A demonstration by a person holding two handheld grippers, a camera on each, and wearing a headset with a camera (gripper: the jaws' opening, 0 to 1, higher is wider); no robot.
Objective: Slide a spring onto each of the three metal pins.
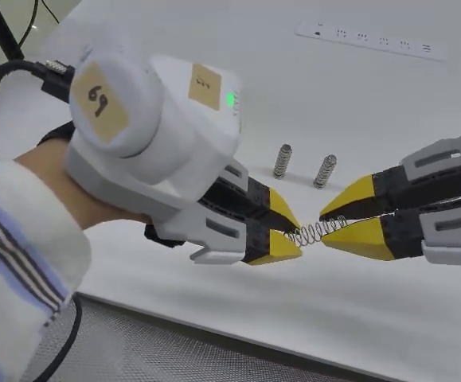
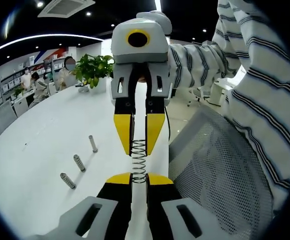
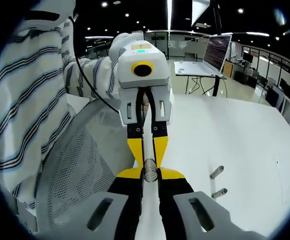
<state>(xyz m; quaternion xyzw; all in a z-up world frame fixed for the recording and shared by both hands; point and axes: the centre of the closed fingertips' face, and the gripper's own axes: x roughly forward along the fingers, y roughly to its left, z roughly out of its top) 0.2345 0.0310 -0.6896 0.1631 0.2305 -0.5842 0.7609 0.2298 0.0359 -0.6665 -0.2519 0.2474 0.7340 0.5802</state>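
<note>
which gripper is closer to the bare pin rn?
Right, likely. In the left gripper view the bare pin stands level with the tips of the right gripper; the left gripper, at the spring's other end, sits farther back.

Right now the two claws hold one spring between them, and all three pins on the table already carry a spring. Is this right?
Not fully. The left claw and right claw hold one spring between them, but only two pins carry a spring; the third pin is bare: see the left gripper view.
</note>
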